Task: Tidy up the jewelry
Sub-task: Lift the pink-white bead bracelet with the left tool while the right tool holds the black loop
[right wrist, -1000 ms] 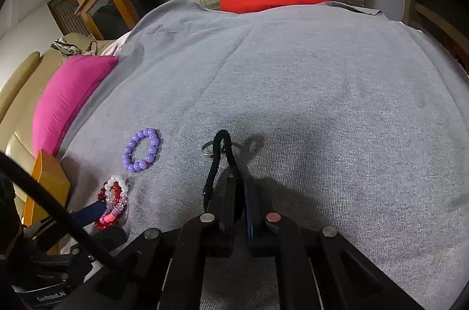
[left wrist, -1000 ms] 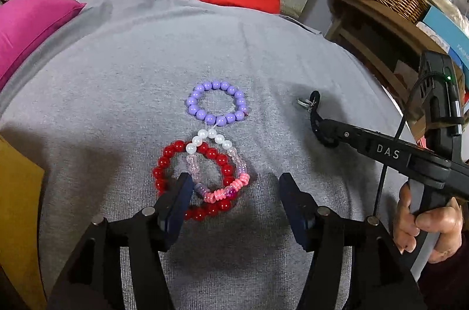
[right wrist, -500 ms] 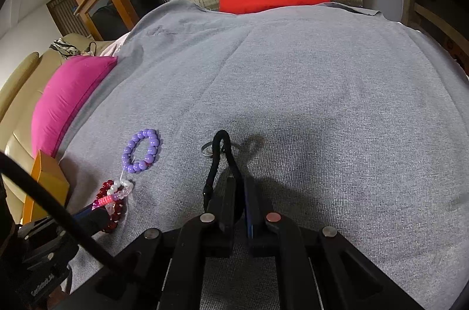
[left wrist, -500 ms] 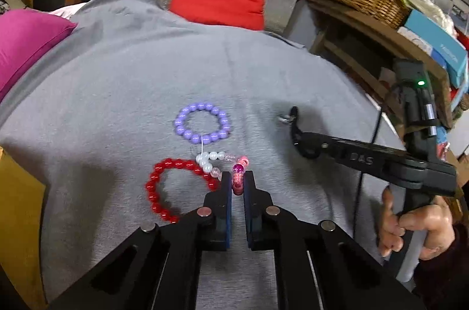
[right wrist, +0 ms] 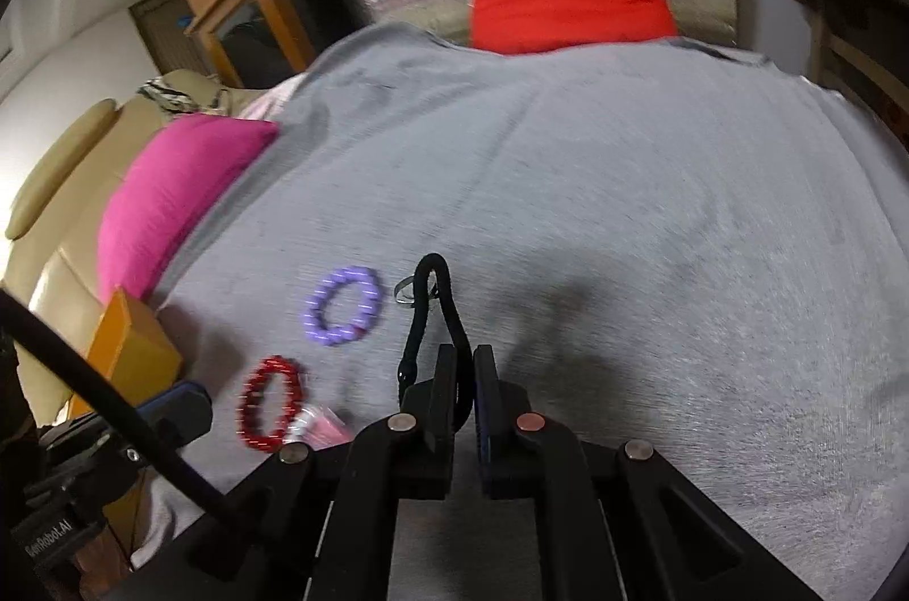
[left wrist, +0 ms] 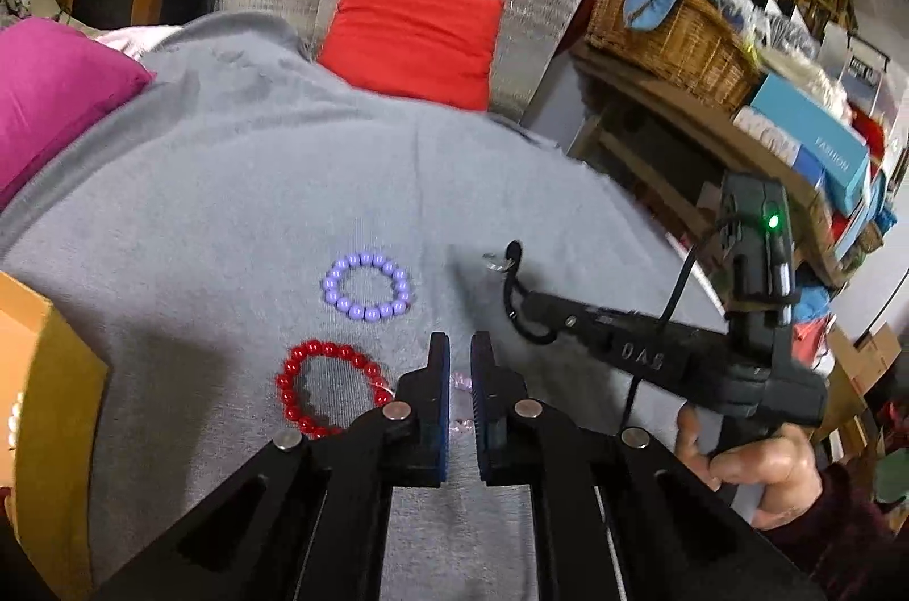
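- Lifting a pale pink-and-clear bead bracelet (left wrist: 461, 399) off the grey cloth (left wrist: 238, 180), the left gripper (left wrist: 460, 345) has its blue-padded jaws pressed nearly together on the strand, which hangs between and below them; pinching one thin section looks like the simplest way to pull it away from the other bracelets.
- Its beads look small, glossy and partly translucent, so most of the strand is hard to make out behind the jaws.
- Beside that gripper, the red bead bracelet (left wrist: 329, 388) lies flat on the cloth, a ring of round, shiny beads.
- Farther out, the purple bead bracelet (left wrist: 366, 286) sits apart from the red one, an even circle of matte lilac beads.
- Closed tight, the right gripper (right wrist: 466, 357) pinches a black cord loop (right wrist: 434, 305) that stands up from its jaws, a small metal ring (right wrist: 406, 291) dangling at the top; held this way, the piece stays clear of the fabric.
- At the left edge an orange box (right wrist: 130, 351) waits, plausibly where the jewelry is meant to go, though its inside is not visible.
- Soft and knitted, the cloth gives a plain backdrop for the colours.
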